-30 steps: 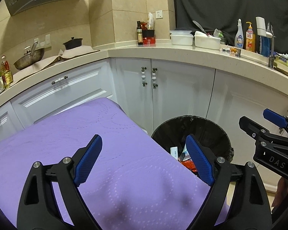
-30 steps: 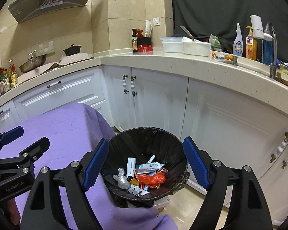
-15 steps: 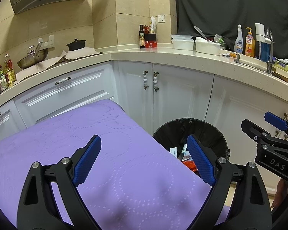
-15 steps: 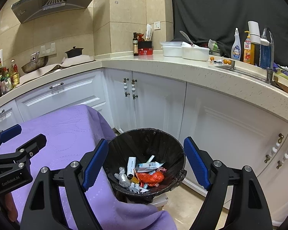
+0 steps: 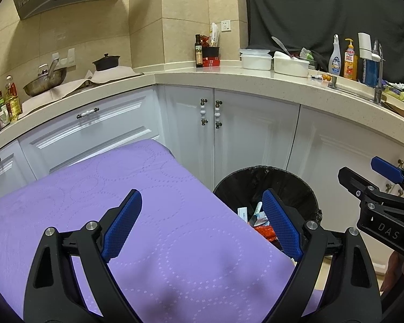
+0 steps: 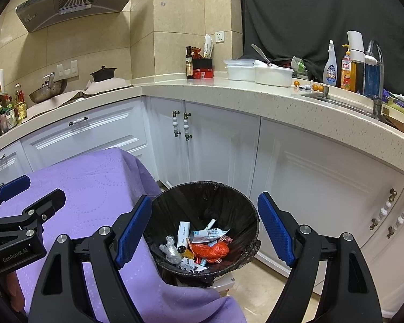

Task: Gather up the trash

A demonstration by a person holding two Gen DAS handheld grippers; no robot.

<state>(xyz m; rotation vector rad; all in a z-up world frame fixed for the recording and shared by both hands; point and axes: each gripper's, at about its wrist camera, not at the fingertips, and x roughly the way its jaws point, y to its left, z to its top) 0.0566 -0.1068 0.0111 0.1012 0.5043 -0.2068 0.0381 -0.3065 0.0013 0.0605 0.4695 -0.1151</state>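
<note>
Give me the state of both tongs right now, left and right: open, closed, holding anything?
Left tongs: open, nothing held, above the purple cloth.
Right tongs: open, nothing held, over the trash bin.

A purple quilted tablecloth [image 5: 153,215] carries a stitched pattern of dotted circles. The round bin's glossy black plastic liner [image 6: 218,202] holds a crumpled orange-red wrapper [image 6: 211,250] and white-and-blue packets [image 6: 206,235]. Both grippers are black with blue, finely dimpled pads [image 5: 281,227]. White panelled cabinet doors [image 6: 223,145] stand under a beige speckled stone countertop [image 6: 256,94], with plain beige wall tiles [image 5: 183,13] above.
</note>
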